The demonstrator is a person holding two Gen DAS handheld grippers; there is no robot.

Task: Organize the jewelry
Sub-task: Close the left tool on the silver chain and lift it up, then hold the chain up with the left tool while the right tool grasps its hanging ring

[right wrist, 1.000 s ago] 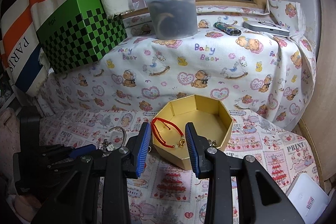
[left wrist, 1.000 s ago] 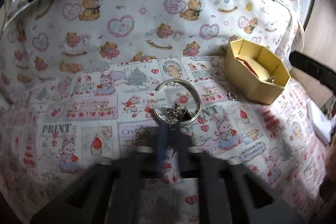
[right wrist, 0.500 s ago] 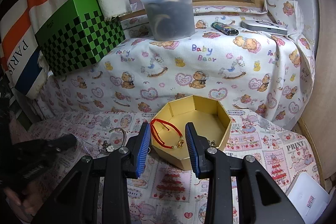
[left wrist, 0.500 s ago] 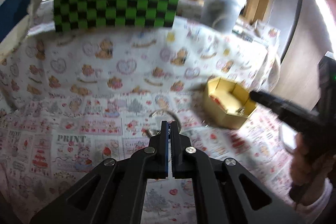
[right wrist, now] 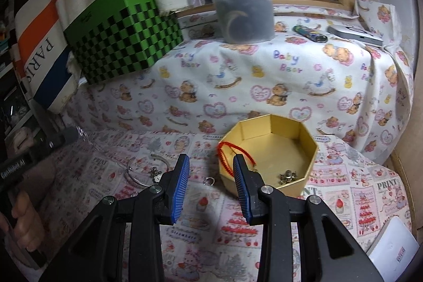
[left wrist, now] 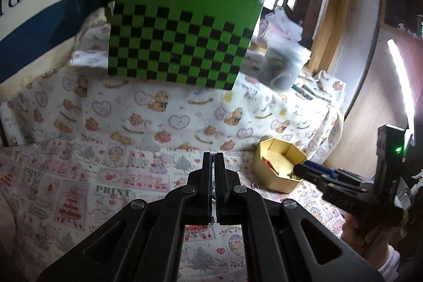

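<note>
A gold hexagonal box (right wrist: 304,149) sits on the printed cloth; it also shows in the left wrist view (left wrist: 275,180). A red cord bracelet (right wrist: 227,160) hangs over its near rim and small metal charms (right wrist: 286,175) lie inside. A silver bangle with charms (right wrist: 148,171) and a small ring (right wrist: 208,180) lie on the cloth left of the box. My right gripper (right wrist: 211,184) is open and empty, just in front of the box. My left gripper (left wrist: 213,176) is shut, raised above the cloth; a thin chain shows between its pads, its hold unclear.
A green checkered box (right wrist: 121,33), a clear plastic tub (right wrist: 243,7), a lighter (right wrist: 310,33) and a flat device (right wrist: 354,35) stand on the raised ledge behind. A white card (right wrist: 391,255) lies at the right front. A wooden wall borders the right side.
My left gripper has lifted away from the silver bangle and tilted upward, still shut. The bangle stays on the cloth. My right gripper has hardly moved.
</note>
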